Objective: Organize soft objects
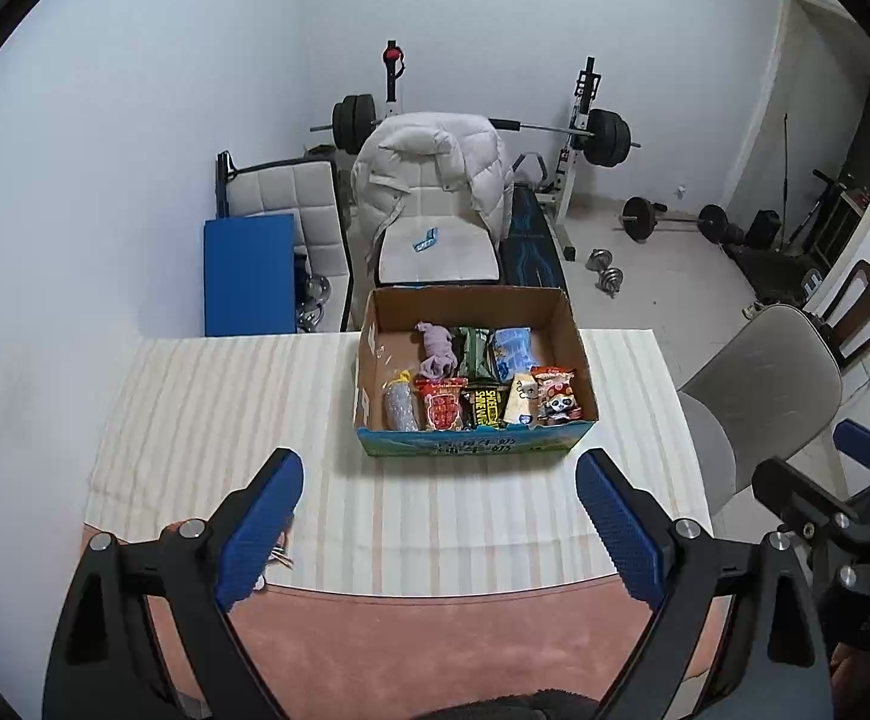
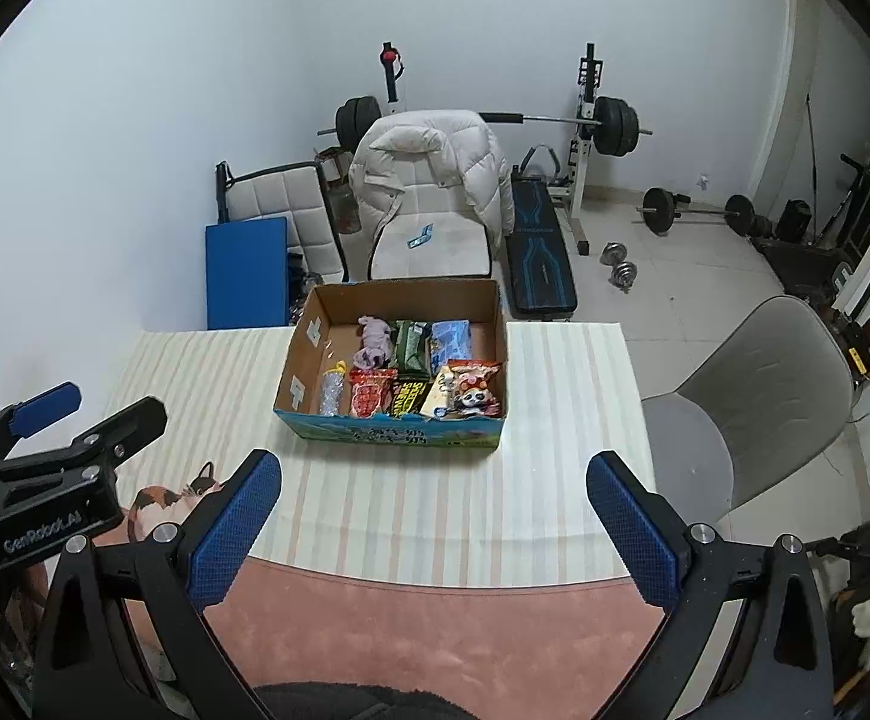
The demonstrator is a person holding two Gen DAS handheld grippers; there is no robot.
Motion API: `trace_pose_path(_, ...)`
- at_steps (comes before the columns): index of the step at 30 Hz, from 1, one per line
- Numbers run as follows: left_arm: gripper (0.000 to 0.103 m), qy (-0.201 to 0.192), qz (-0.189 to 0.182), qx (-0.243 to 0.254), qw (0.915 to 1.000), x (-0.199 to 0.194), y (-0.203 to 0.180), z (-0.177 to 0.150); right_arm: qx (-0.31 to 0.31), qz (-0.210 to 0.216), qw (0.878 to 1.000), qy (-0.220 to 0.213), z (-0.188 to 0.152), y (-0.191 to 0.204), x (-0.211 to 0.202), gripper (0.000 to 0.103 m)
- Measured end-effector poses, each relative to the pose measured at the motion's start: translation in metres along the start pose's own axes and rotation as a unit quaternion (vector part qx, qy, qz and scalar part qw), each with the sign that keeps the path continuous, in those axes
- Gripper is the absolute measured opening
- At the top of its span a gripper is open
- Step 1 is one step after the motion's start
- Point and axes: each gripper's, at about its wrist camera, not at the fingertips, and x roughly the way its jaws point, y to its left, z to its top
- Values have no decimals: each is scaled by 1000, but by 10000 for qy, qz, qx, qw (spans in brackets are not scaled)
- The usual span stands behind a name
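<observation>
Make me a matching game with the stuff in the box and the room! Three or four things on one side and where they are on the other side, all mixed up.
Things:
1. purple cloth
2. panda packet
3. puffy jacket
4. blue board

Places:
A. draped over the chair behind the table
B. leaning by the wall, left of the table's far end
C. front right corner of the cardboard box
D. back row of the box, leftmost item

Pairs: 1-D, 2-C, 3-A, 4-B
</observation>
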Motion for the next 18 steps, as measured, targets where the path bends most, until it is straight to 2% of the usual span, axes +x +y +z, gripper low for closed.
trace_pose_path(5, 93, -63, -20, 52, 10000, 4, -2, 2, 114, -98, 9998, -90, 5, -6, 3, 103)
trace_pose_path(6, 96, -75, -4, 42, 10000, 6, -2, 3, 135, -124, 9998, -88, 6, -7, 5, 103)
trace_pose_path(7, 103, -98, 19, 39, 9999, 6, -1, 3, 149, -142, 9998, -77, 7, -8, 6, 103)
trace_pose_path(18, 103, -232, 130, -63, 9996, 9, 3, 6, 118, -355, 9992, -168, 15, -12, 11, 103)
